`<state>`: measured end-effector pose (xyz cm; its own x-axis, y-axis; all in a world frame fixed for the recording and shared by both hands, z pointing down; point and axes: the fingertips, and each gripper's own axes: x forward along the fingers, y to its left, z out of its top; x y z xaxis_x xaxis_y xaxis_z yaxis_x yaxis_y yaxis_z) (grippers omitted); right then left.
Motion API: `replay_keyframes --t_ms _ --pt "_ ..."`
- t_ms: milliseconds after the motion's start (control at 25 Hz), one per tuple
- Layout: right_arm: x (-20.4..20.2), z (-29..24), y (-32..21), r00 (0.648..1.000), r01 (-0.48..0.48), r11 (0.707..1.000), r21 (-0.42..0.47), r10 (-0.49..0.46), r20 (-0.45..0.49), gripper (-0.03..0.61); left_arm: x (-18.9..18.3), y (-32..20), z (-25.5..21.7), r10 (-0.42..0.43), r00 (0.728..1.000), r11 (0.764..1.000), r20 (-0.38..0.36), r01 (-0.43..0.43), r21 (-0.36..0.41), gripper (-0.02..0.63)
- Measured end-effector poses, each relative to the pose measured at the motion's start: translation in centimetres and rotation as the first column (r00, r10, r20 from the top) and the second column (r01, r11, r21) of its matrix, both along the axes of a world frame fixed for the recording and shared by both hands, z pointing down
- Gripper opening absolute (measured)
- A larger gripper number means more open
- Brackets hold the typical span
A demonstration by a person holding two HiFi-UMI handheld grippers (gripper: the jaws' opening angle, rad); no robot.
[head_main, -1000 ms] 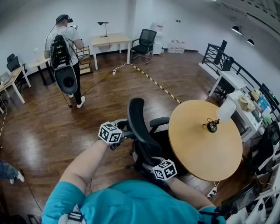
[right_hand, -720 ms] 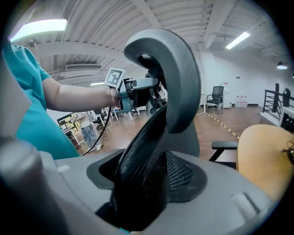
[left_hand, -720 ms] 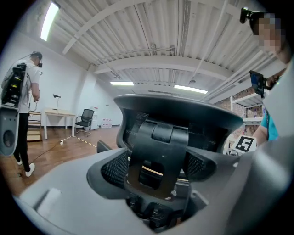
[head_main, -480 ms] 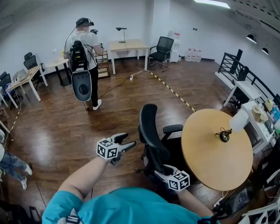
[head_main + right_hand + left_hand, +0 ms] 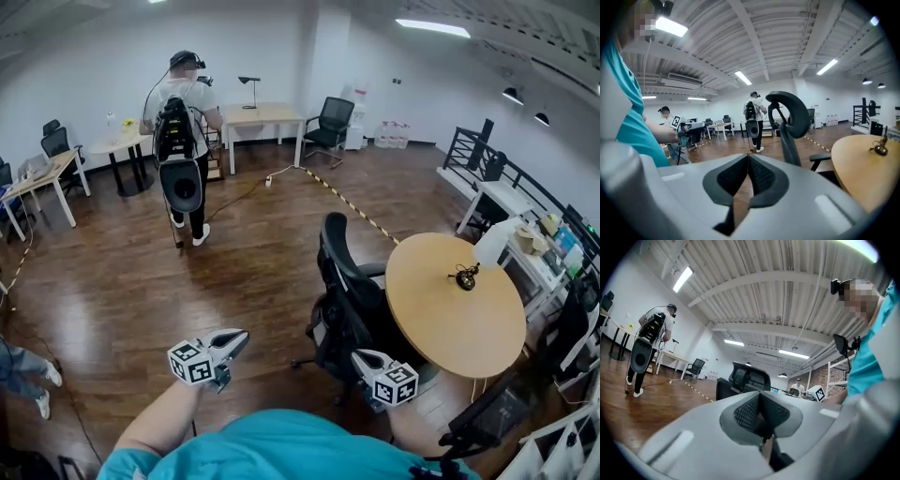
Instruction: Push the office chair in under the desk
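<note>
The black office chair (image 5: 349,298) stands with its seat tucked against the round wooden table (image 5: 469,323); its headrest (image 5: 793,111) rises upright in the right gripper view. My left gripper (image 5: 234,339) hangs low and left of the chair, well apart from it, its jaws shut and empty (image 5: 760,395). My right gripper (image 5: 360,356) is just in front of the chair's base, also shut with nothing in it (image 5: 749,158). Neither gripper touches the chair.
A person with a backpack (image 5: 183,131) stands on the wooden floor at the back left. Behind are a rectangular desk (image 5: 265,113) and a second black chair (image 5: 330,120). Striped tape (image 5: 352,202) crosses the floor. A small dark object (image 5: 463,277) sits on the round table.
Both grippers have drawn back from the chair toward my body, and their jaws have closed. The left one was at the chair's backrest a second ago; the chair now stands closer to the table.
</note>
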<state>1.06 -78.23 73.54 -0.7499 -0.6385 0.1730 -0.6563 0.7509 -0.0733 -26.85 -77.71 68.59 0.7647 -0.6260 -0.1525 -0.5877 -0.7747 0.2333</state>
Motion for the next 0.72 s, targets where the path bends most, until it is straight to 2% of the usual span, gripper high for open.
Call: replay_keyframes --t_ms 200,280,360,520,720 --pt "-12.3 -0.5 10.4 0.998 0.059 0.998 -0.022 -0.059 0.027 0.0 -12.2 10.8 -0.7 0.02 0.998 1.0 -0.058 -0.021 -0.011 0.107" --pt "-15.3 -0.2 13.2 0.996 0.089 0.995 -0.043 -0.088 0.032 0.0 -15.1 13.6 0.3 0.009 0.998 0.999 -0.067 -0.012 -0.041 0.107" --pt "-16.0 -0.1 15.9 0.993 0.12 0.992 -0.039 -0.12 0.021 0.0 -16.1 16.5 1.8 -0.008 0.996 0.998 -0.087 0.002 -0.067 0.107" --pt "-12.8 -1.4 21.3 0.988 0.148 0.989 -0.015 -0.147 0.046 0.0 -14.0 23.7 1.5 -0.016 0.992 0.999 -0.126 0.011 -0.04 0.107" --pt "-2.5 -1.7 26.8 0.984 0.169 0.986 -0.003 -0.168 0.057 0.0 -4.5 31.2 1.9 -0.079 0.987 0.995 -0.141 0.069 -0.072 0.107"
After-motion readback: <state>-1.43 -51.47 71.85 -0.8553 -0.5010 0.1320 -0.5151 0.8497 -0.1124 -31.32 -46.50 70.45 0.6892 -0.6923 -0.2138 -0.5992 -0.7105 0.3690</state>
